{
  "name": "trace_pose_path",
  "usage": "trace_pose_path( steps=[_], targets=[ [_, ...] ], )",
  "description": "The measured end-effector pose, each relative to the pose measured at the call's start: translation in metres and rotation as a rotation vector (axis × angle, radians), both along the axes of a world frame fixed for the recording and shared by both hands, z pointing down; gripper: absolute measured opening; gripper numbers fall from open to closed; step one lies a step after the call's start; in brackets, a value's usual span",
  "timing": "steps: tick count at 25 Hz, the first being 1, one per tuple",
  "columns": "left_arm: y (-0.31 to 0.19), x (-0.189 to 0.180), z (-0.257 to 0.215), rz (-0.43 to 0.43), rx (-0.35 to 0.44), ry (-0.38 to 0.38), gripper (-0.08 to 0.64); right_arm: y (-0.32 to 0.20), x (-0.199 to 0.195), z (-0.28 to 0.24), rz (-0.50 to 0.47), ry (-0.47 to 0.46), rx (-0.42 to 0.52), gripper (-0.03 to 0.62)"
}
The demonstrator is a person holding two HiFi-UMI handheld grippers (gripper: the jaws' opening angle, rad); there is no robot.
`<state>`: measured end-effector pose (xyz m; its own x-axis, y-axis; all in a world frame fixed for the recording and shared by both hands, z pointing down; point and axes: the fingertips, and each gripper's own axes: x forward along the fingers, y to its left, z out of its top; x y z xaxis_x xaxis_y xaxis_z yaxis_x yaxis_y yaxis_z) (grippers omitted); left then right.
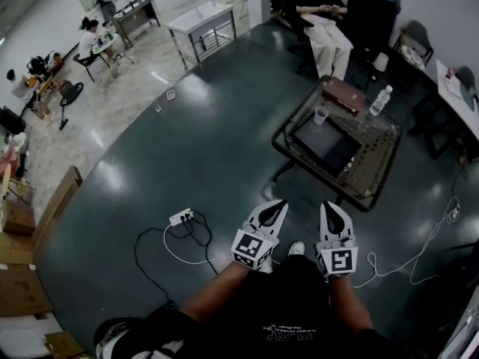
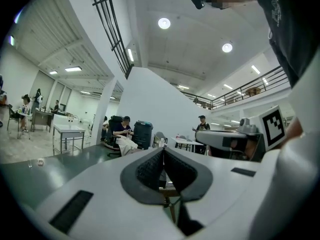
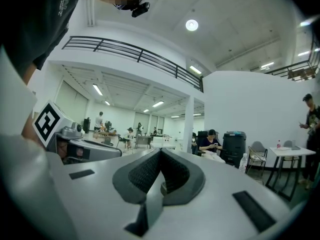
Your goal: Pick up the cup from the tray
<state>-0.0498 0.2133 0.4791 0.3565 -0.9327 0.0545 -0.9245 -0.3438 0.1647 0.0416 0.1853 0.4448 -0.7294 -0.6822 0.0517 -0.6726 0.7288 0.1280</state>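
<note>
A clear cup (image 1: 321,115) stands on the glass-topped low table (image 1: 287,129), just past the far left corner of a dark tray (image 1: 325,142). Both grippers hang low in front of the person, well short of the table, in the head view. My left gripper (image 1: 278,203) is shut with nothing between its jaws, and its pads meet at the tip in the left gripper view (image 2: 163,152). Beside it, my right gripper (image 1: 329,206) is also shut and empty (image 3: 160,152). The cup does not show in either gripper view.
A water bottle (image 1: 380,100) and a brown case (image 1: 344,93) lie at the table's far side. A power strip (image 1: 181,217) and cables lie on the dark floor to the left. A seated person (image 1: 329,32) is beyond the table. Cardboard boxes (image 1: 19,286) stand far left.
</note>
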Motion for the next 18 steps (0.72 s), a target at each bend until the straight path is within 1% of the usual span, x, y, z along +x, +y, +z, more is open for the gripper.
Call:
trace_pose_path(
  steps=[3,7,9,12,18],
  targets=[
    [0.000,0.002,0.001,0.017,-0.006,-0.007,0.012,-0.002,-0.005,0.003,-0.018,-0.004,-0.002,0.008],
    [-0.010,0.001,0.001,0.023,-0.008,-0.021,0.012,-0.011,-0.009,-0.001,-0.017,0.016,0.006,0.008],
    [-0.018,-0.002,0.003,0.017,-0.009,-0.016,0.012,-0.018,-0.009,-0.001,-0.018,0.006,0.004,0.008],
    [-0.032,-0.006,0.008,0.000,-0.014,-0.007,0.012,-0.031,-0.005,0.004,-0.011,-0.032,-0.015,0.008],
    [-0.055,-0.012,0.006,-0.038,-0.012,-0.019,0.012,-0.051,0.002,0.011,-0.011,-0.045,-0.027,0.008]
  ],
)
